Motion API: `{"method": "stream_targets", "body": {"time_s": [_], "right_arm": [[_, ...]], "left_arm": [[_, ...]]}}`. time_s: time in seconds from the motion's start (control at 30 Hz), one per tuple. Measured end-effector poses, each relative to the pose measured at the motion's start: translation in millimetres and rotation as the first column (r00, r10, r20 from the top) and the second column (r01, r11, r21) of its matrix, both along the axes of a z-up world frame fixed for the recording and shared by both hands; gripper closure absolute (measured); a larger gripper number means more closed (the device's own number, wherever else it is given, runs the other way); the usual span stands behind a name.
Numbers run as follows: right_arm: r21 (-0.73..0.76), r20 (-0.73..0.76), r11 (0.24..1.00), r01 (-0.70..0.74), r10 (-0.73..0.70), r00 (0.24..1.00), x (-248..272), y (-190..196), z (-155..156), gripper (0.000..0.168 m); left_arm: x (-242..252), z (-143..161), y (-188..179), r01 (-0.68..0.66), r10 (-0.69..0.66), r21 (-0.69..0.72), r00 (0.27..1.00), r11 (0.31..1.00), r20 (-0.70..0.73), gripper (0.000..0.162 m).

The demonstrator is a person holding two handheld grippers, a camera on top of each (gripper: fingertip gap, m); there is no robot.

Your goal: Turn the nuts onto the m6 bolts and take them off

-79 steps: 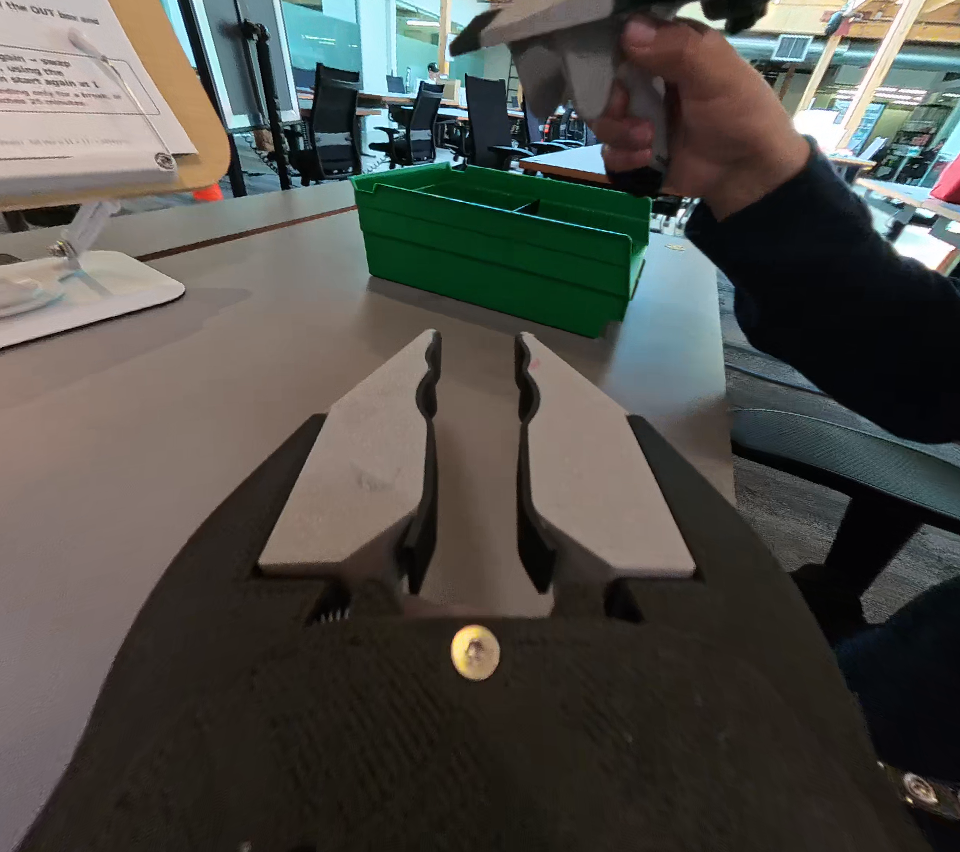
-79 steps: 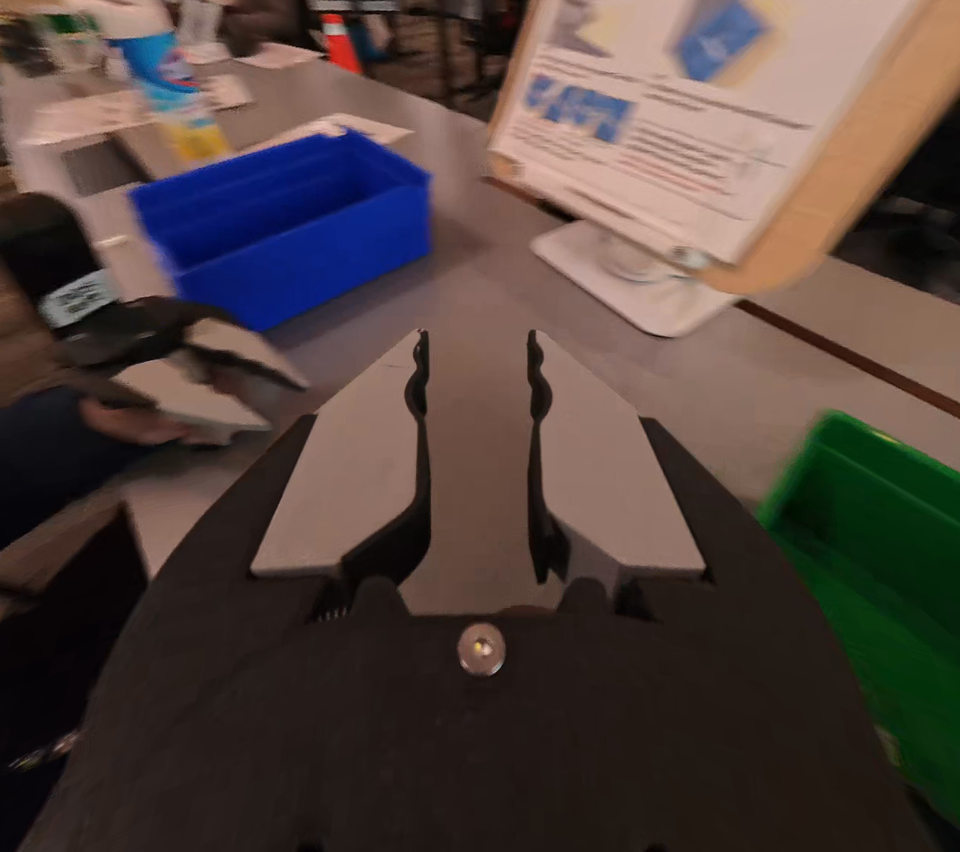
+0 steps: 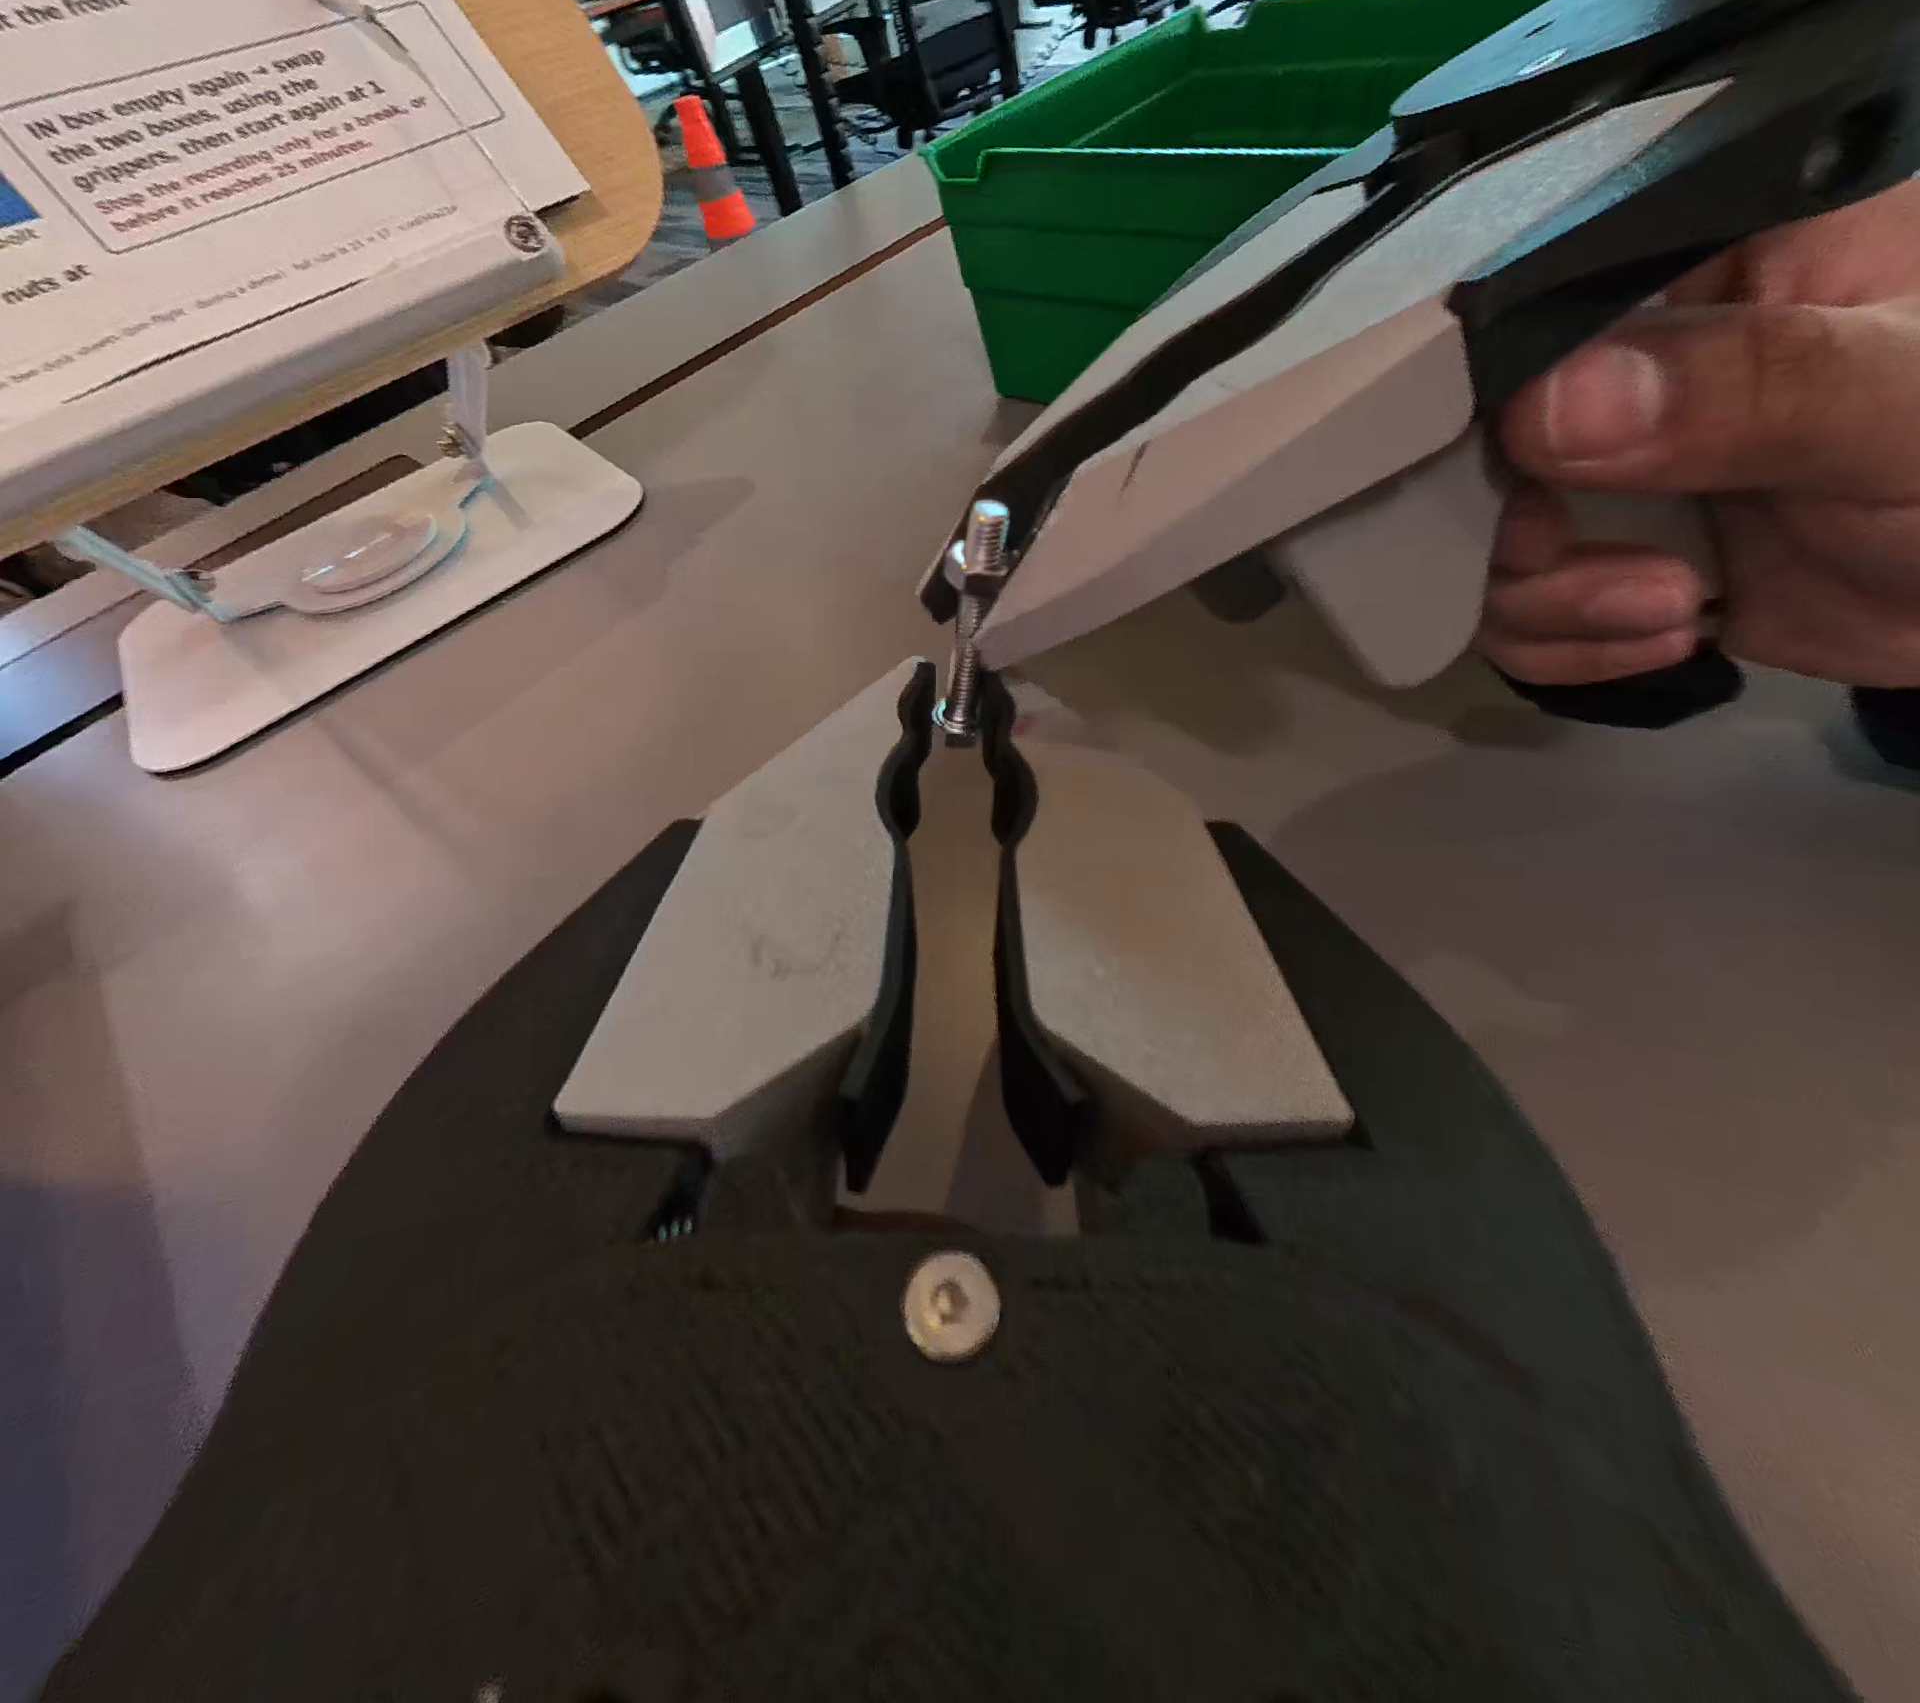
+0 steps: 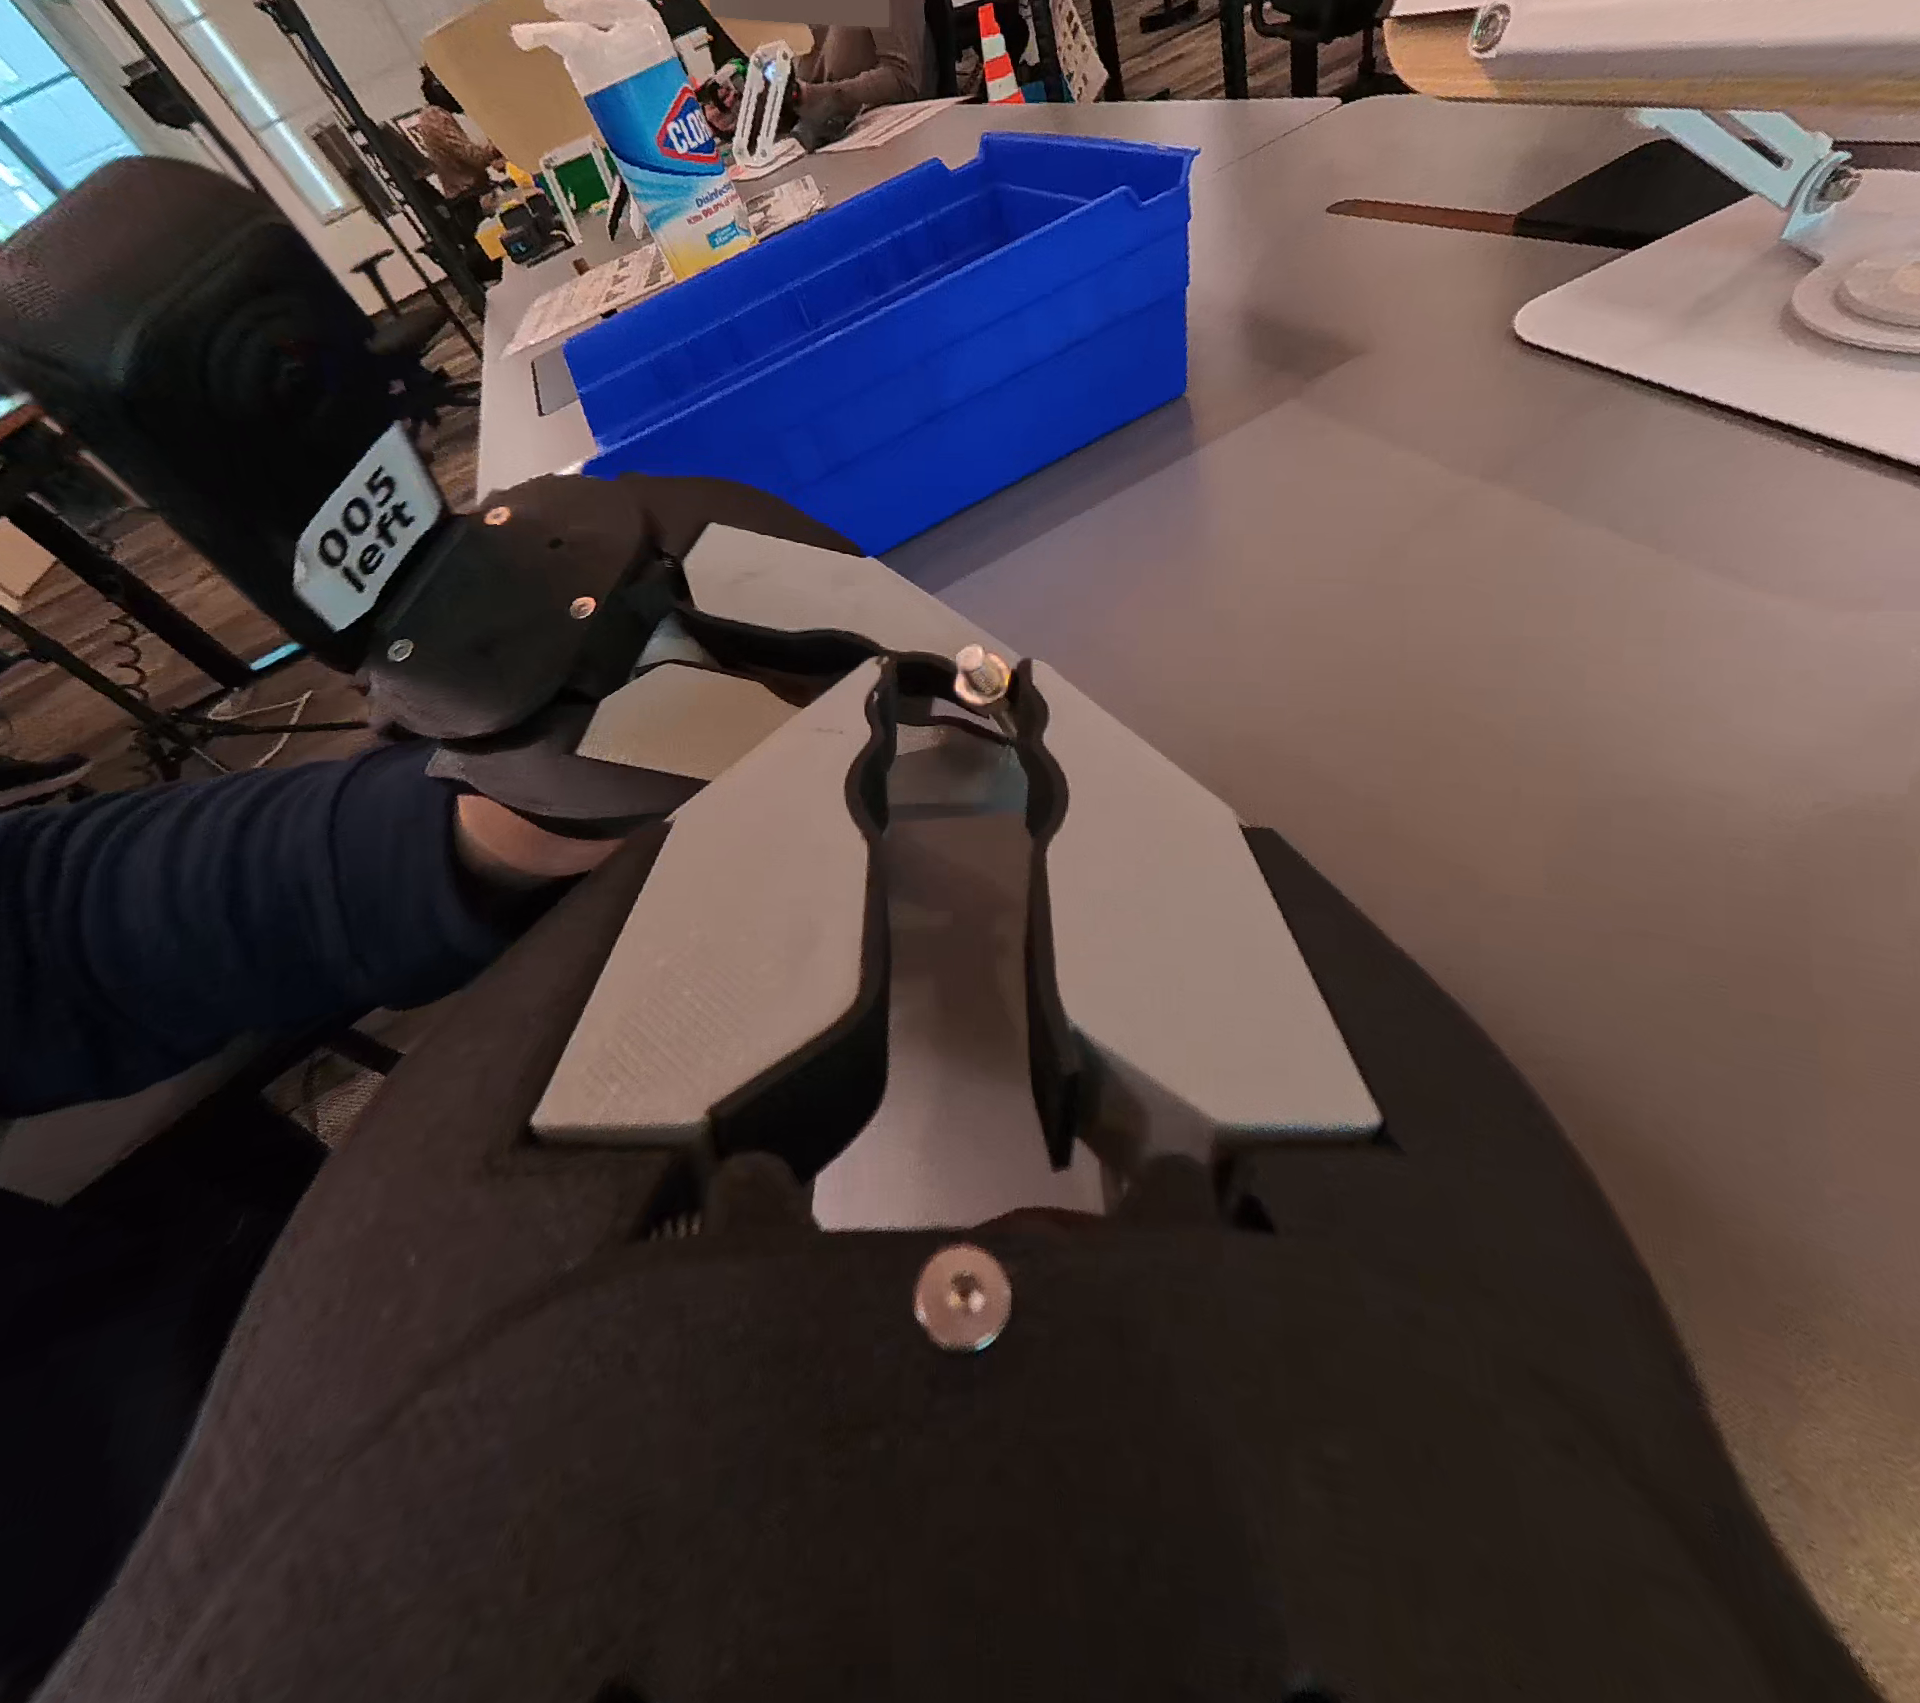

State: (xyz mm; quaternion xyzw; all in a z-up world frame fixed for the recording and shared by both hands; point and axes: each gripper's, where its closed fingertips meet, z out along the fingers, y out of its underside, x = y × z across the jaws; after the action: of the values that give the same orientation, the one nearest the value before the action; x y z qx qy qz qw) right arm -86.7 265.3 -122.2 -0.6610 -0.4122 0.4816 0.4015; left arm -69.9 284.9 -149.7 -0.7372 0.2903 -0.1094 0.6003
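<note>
Both jaws are closed on one bolt (image 3: 970,627) from opposite ends: left gripper (image 3: 956,703) pinches the lower end, where a wider part, head or washer, sits between its tips, and right gripper (image 4: 956,685) comes in from above at a slant and clamps the nut (image 3: 966,564) near the top, a short threaded stub poking past it. Bolt stands roughly upright just ahead of the left jaws, clear of the table (image 3: 675,718). From the right wrist view only the shiny bolt end shows at the tips; the nut's seating in the notch is hidden. Green bin (image 3: 1122,199) sits beyond the right jaws, blue bin (image 4: 914,365) beyond the left. Risks, as I read it: the slanted right grip could cross-thread or jam the nut when turned; the thin pinch on the lower end could let the bolt spin or tip instead of holding; if the nut comes free, it could drop and roll off the table.
</note>
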Motion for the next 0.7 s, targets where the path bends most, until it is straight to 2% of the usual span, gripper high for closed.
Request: {"method": "stream_targets", "body": {"time_s": [0.13, 0.27, 0.37, 0.5, 0.6, 0.7], "right_arm": [[0.033, 0.031, 0.998, 0.051, -0.052, 0.998, 3, 8, -5, 0.148], [0.048, 0.052, 0.998, 0.042, -0.044, 0.998, -3, 3, -9, 0.150], [0.049, 0.049, 0.998, 0.040, -0.043, 0.998, -4, 3, -9, 0.158], [0.046, 0.051, 0.998, 0.047, -0.050, 0.997, -5, 4, -10, 0.158], [0.164, 0.116, 0.977, 0.139, -0.159, 0.980, 0, 16, -14, 0.149], [0.238, 0.141, 0.958, 0.163, -0.200, 0.970, 0, 17, -15, 0.154]], "left_arm": [[4, -2, 0, -0.011, 0.011, 0.002, 1.000, 1.000, -0.016, 0.159], [5, -5, -2, -0.019, 0.019, 0.013, 0.999, 1.000, -0.046, 0.160], [3, -3, -3, -0.003, 0.003, -0.001, 1.000, 1.000, -0.001, 0.160], [2, -4, -3, -0.008, 0.008, -0.001, 1.000, 1.000, -0.012, 0.159], [-1, -6, 1, -0.032, 0.032, -0.017, 0.999, 0.999, -0.018, 0.159], [-2, -7, 2, -0.036, 0.036, -0.022, 0.999, 0.999, -0.015, 0.160]]}}
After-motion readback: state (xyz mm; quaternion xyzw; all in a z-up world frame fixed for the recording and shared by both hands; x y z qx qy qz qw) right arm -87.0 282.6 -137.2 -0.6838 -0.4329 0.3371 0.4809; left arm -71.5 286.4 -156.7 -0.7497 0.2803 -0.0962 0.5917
